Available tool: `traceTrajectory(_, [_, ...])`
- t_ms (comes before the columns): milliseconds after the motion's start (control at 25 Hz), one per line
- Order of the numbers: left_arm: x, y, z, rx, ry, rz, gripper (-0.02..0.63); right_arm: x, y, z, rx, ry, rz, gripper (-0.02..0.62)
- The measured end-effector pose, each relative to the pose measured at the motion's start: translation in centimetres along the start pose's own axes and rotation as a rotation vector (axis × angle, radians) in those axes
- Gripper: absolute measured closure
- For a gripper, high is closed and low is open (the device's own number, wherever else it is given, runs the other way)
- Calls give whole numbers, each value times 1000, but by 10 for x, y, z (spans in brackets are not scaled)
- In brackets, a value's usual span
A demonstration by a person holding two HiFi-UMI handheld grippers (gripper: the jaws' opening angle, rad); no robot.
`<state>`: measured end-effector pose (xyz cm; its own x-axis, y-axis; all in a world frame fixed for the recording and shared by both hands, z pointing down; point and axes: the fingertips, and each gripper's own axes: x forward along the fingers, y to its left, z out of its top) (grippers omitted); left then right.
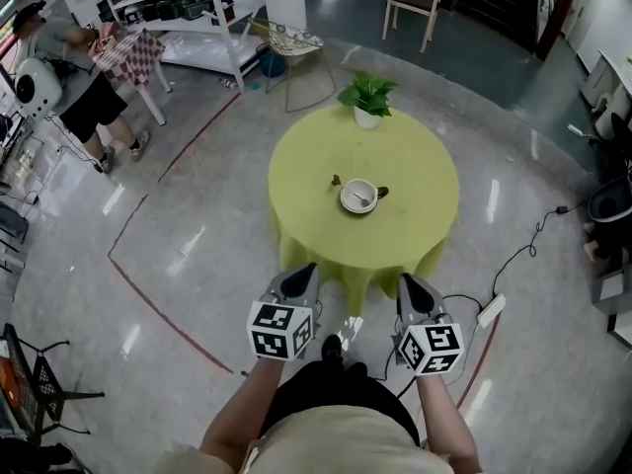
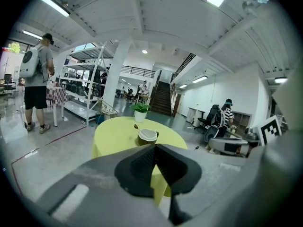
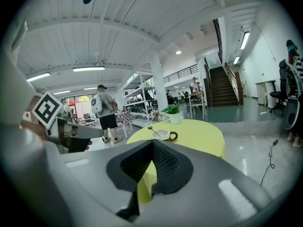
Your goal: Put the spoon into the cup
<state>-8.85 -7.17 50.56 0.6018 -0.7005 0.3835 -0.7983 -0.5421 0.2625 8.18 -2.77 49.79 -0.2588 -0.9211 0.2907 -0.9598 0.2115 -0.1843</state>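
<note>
Head view. Round table (image 1: 415, 166) under a yellow-green cloth. The cup (image 1: 358, 197) stands near the table's middle. The spoon (image 1: 341, 183) rests in the cup, its handle leaning out over the rim toward the table's far left. A potted plant (image 1: 366, 97) sits at the table's far edge. The left gripper (image 1: 300, 273) and right gripper (image 1: 411, 284) are held side by side just off the table's near edge, over the floor. Both point toward the table and are well apart from the cup and spoon.

Left gripper view. This gripper's jaws are pressed together tip to tip, with nothing between them. Beyond the tips the cup shows on the table, the spoon handle slanting up and left from it. The plant stands behind it at the table's far edge.

Right gripper view. These jaws are likewise closed and empty. The cup stands on the table beyond them, its ear turned right and the spoon handle rising to the left.
</note>
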Motion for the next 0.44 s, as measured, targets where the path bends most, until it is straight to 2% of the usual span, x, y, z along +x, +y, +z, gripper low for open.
traceTrajectory(440, [-31, -31, -18, -9, -4, 45, 604, -43, -3, -1, 0, -20, 33, 597])
